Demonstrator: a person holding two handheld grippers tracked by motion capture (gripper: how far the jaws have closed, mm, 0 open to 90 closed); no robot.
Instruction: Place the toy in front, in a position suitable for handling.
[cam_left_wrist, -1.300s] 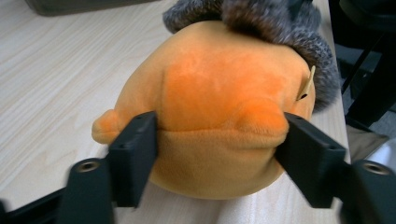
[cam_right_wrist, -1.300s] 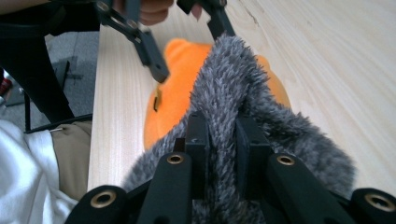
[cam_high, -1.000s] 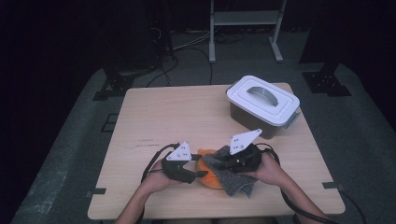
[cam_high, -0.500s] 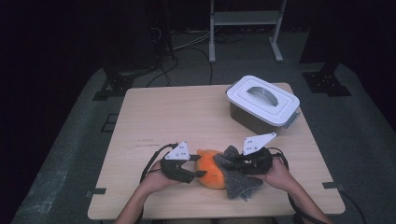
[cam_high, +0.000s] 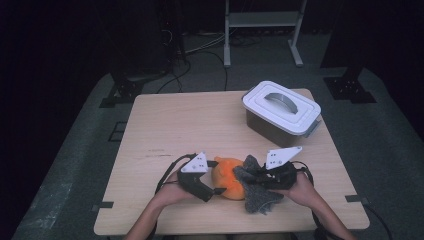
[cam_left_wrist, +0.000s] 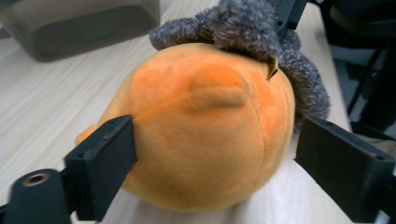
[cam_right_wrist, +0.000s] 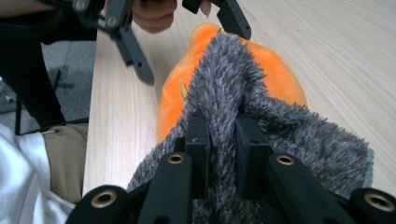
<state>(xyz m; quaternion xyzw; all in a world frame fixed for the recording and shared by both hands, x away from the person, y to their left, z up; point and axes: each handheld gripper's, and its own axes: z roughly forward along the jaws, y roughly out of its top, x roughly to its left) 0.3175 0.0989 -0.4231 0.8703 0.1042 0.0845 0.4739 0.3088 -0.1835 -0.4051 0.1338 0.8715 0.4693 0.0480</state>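
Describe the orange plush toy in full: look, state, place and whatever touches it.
The orange plush toy is a rounded, soft-looking lump of short, smooth orange pile with visible seams and a small raised bump on top. It lies on the wooden table near the front edge. The left gripper has its jaws open on either side of it, the left jaw close against its side. A grey fuzzy cloth drapes over its far side, pinched by the right gripper. A small tan tag pokes out where the cloth meets it.

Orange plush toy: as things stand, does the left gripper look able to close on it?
Probably yes. The left gripper is open with its jaws on either side of the orange plush toy; the grey fuzzy cloth held by the right gripper drapes the far side only.
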